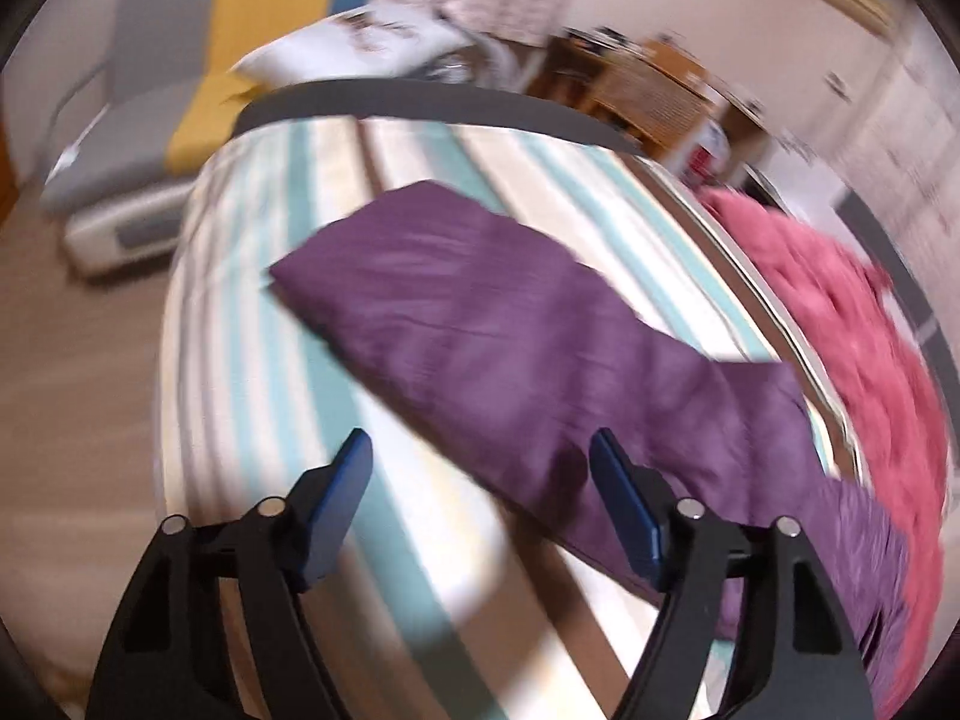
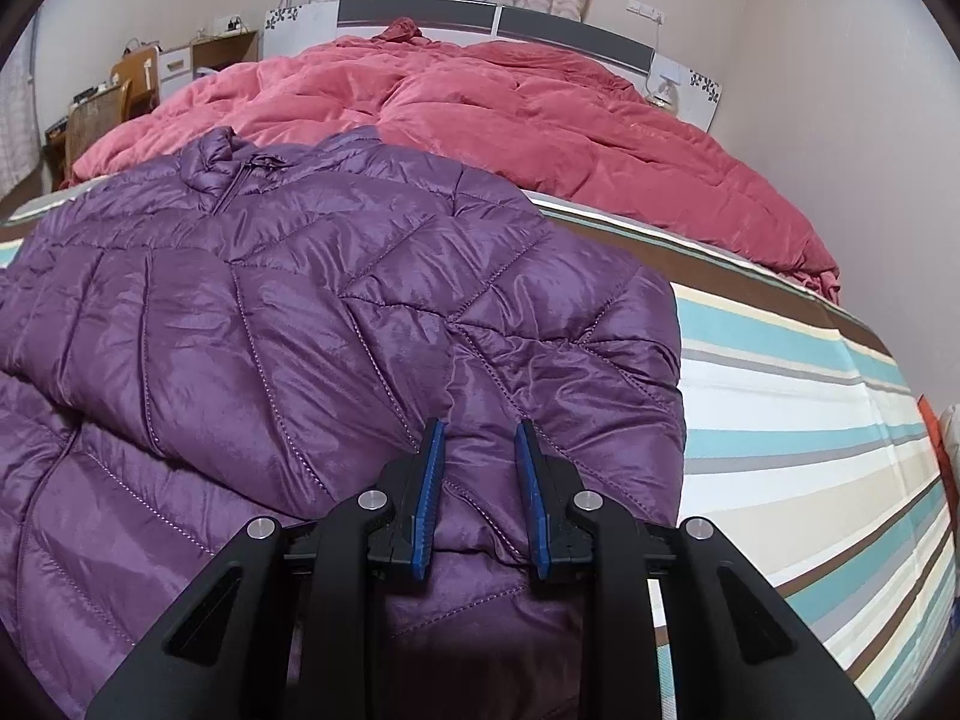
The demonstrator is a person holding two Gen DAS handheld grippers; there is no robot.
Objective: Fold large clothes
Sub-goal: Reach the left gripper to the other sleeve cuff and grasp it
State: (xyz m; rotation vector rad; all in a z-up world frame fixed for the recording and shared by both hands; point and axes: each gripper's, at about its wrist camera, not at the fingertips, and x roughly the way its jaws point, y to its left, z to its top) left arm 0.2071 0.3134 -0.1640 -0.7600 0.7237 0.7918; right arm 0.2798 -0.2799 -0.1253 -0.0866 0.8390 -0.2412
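A purple quilted puffer jacket (image 2: 300, 300) lies spread on the striped bed sheet (image 2: 810, 420), collar toward the far side. My right gripper (image 2: 480, 426) rests at its near right part, jaws narrow, with a raised fold of the purple fabric pinched between the blue pads. In the blurred left wrist view the jacket (image 1: 480, 312) shows as a long folded band running across the sheet (image 1: 270, 300). My left gripper (image 1: 480, 441) hovers over the sheet at the jacket's near edge, its fingers wide apart and nothing between them.
A rumpled pink duvet (image 2: 510, 114) covers the far half of the bed, below a grey and white headboard (image 2: 570, 30). A wall runs close along the right. A wooden desk and chairs (image 2: 108, 102) stand at the back left. A grey and yellow seat (image 1: 138, 90) sits on the floor.
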